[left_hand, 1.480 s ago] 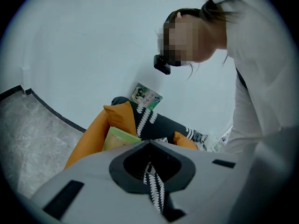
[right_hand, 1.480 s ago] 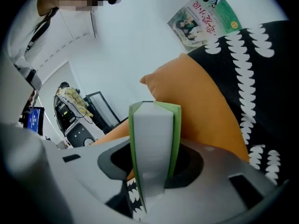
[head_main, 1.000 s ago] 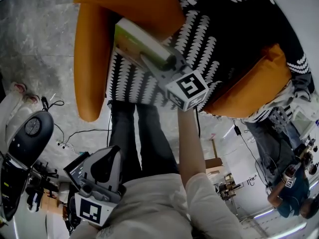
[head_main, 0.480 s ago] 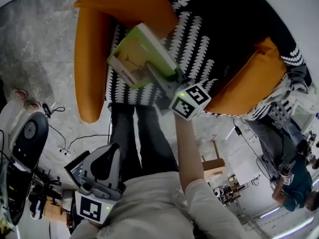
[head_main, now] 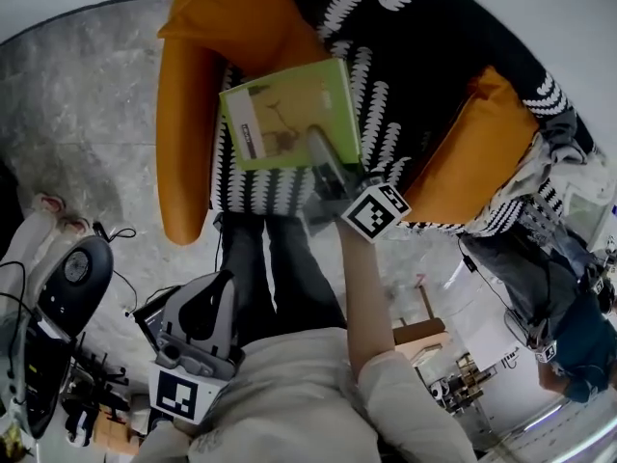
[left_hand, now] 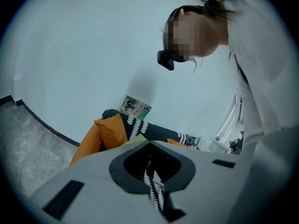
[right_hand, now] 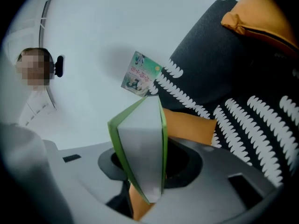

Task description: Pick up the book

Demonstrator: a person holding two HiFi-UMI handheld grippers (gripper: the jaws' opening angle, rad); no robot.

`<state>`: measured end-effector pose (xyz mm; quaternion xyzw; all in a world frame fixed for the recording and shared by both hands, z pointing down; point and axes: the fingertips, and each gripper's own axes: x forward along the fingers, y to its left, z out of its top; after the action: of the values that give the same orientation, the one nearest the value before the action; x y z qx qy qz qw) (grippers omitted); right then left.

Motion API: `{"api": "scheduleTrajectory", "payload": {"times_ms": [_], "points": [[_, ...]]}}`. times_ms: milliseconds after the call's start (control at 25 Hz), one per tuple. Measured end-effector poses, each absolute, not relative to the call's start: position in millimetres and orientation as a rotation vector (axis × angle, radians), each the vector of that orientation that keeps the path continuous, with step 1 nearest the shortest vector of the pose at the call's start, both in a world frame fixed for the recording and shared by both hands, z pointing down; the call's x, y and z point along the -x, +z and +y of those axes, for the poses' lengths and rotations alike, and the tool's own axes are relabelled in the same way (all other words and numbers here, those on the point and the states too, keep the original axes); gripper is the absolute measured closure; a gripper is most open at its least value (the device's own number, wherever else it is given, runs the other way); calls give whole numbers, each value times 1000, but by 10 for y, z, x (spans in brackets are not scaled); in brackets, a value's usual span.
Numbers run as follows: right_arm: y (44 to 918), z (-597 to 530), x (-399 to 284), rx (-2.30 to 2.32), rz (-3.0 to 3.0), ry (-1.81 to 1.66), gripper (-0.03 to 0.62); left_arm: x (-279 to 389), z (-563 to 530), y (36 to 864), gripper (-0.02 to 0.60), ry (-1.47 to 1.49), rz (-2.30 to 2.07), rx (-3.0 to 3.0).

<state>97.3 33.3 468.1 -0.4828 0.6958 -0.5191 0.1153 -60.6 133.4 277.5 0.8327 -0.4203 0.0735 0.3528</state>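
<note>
- Green-covered book (head_main: 289, 114) is clamped in the right gripper (head_main: 326, 157). In the head view it is held above the armchair (head_main: 424, 75) seat and clear of it, with its front cover turned up toward the camera.
- On the right gripper view I read the jaws as partly apart and pressed on the book, one on each cover. The pale page block faces the lens between the two green covers.
- I see the left gripper (head_main: 207, 307) low beside the person's torso, well apart from the book.
- On the left gripper view its jaws meet except for a thin slit, through which the chair fabric shows. Nothing sits between them.
- I note that the armchair is black fabric with a white leaf pattern. An orange cushion (head_main: 241, 27) lies at the back of the seat, and an orange armrest (head_main: 183, 162) runs down the left side of the head view.
- Beside the chair, the floor (head_main: 87, 95) is grey and stone-patterned.
</note>
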Motion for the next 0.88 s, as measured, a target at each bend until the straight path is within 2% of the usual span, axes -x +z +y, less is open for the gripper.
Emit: {"api": "scheduleTrajectory", "payload": {"times_ms": [680,880], "points": [[2958,466,-1320,1394,1733,-1464,445,847,898,1681,572,-107,-1164,-2218],[2386,604,-1420,1433,1833,-1347,445,822,900,1371,572,-127,-1157,-2277]]}}
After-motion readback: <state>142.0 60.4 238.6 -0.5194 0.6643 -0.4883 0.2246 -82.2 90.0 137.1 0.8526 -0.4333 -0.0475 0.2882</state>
